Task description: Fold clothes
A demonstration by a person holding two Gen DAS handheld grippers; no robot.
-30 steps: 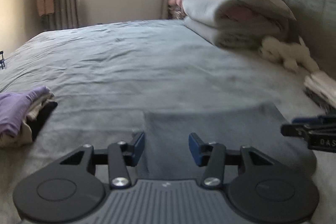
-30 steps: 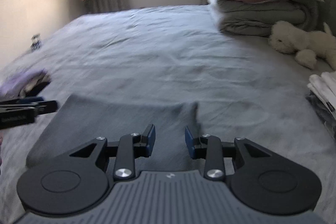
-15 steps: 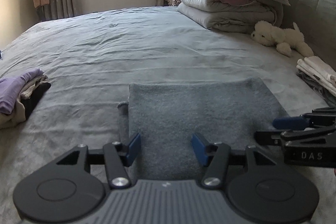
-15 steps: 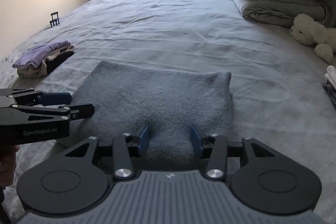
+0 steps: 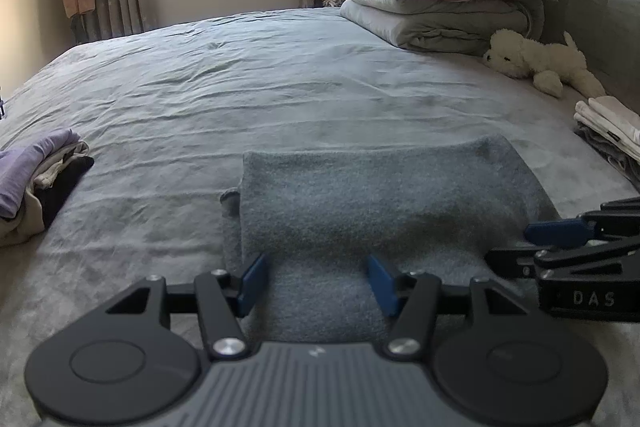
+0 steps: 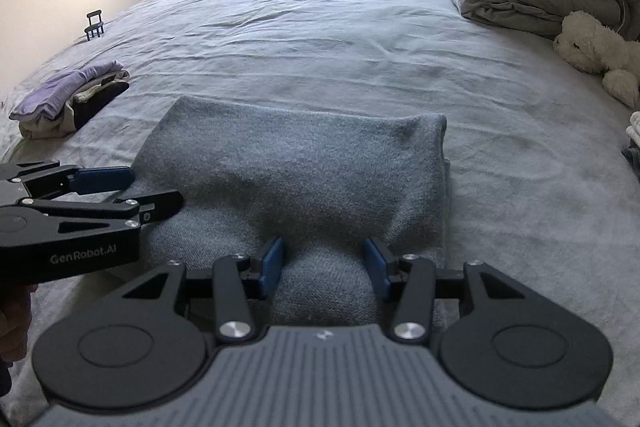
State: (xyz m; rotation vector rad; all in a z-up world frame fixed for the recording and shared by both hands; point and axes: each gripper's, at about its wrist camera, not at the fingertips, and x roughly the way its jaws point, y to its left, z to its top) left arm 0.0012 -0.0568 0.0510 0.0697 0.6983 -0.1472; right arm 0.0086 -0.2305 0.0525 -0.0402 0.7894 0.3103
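A grey-blue knit garment (image 5: 380,195) lies folded into a flat rectangle on the bed (image 5: 280,75). My left gripper (image 5: 316,281) stands over its near left edge. Its blue pads (image 5: 252,283) are apart, with a hump of the cloth lying loose between them. My right gripper (image 6: 324,265) is over the near right edge of the garment (image 6: 300,163), open the same way around a soft bulge of fabric. Each gripper shows in the other's view: the right gripper (image 5: 508,245) at the right, the left gripper (image 6: 156,187) at the left.
A small pile of folded clothes with a lilac piece on top (image 5: 36,179) lies at the left. A stack of pale folded clothes (image 5: 608,123) sits at the right. A white plush toy (image 5: 536,63) and a folded duvet (image 5: 432,7) lie by the headboard. A hand (image 6: 16,323) holds the left gripper.
Both grippers sank toward the bed and both pairs of jaws spread wider. The garment came to rest flat in its fold.
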